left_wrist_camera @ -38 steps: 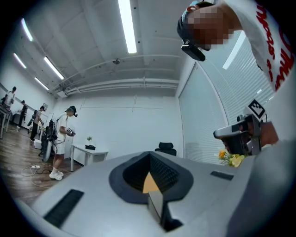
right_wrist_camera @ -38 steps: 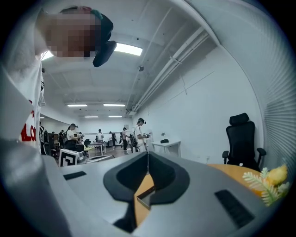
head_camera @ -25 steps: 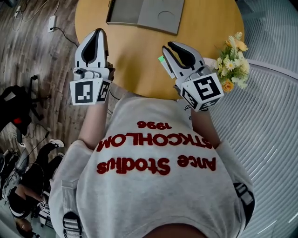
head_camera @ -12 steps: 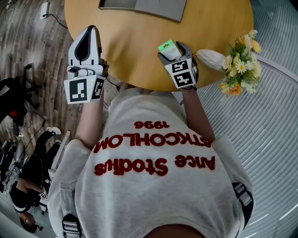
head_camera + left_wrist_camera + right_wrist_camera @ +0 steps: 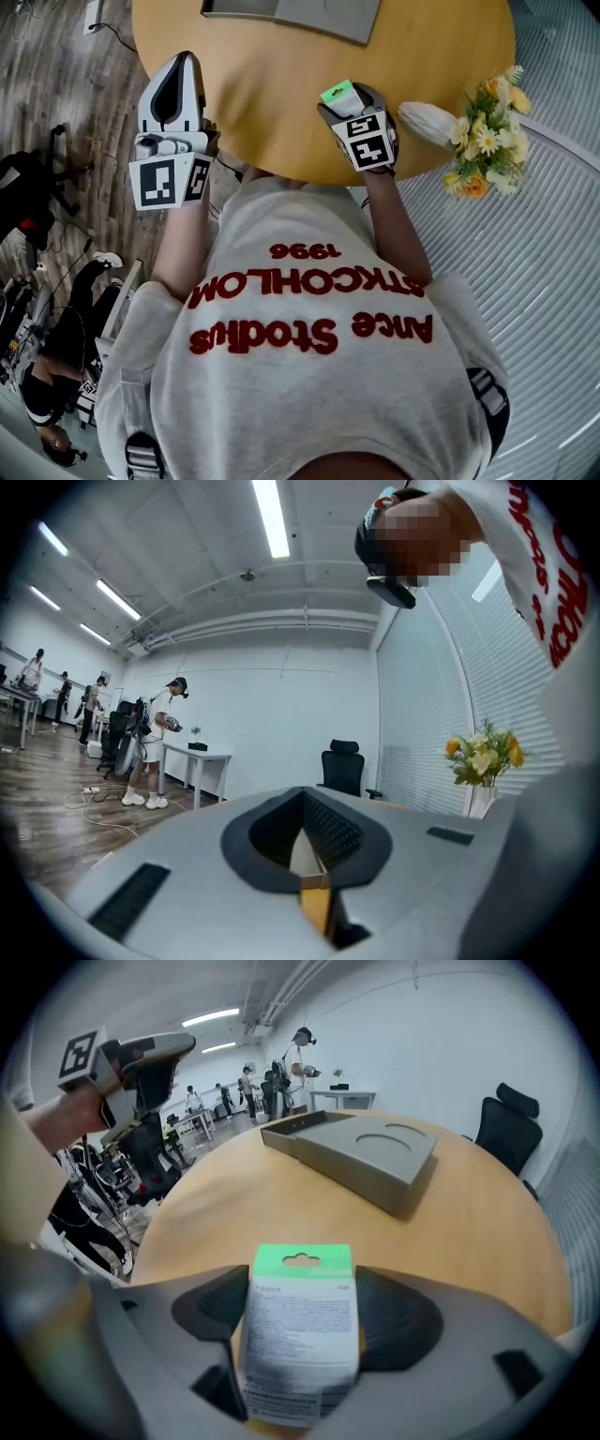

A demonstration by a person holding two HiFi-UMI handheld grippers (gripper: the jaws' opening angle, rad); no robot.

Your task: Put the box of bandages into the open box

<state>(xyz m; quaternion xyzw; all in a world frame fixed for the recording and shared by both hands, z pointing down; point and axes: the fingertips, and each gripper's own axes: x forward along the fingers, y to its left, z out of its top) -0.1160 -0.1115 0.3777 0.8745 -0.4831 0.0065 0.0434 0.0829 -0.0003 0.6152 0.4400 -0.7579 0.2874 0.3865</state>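
Counter [image 5: 281, 112]: round, made of light wood.
Flowers [image 5: 487, 141]: yellow, white and orange; kept in a white vase [image 5: 427, 120] that is set at the counter's right edge.
Floor [image 5: 66, 103]: made of dark wood boards; a thin cable [image 5: 117, 39] is laid on it left of the counter.
Blinds [image 5: 544, 281]: white slats are seen on the right.
Chair [image 5: 344, 766]: black, placed near the blinds.
Desk [image 5: 199, 758]: small and white, set by the far wall; a person [image 5: 155, 742] in a white top is seen just beside it.
Lights [image 5: 271, 517]: long bright strips are fixed to the ceiling.
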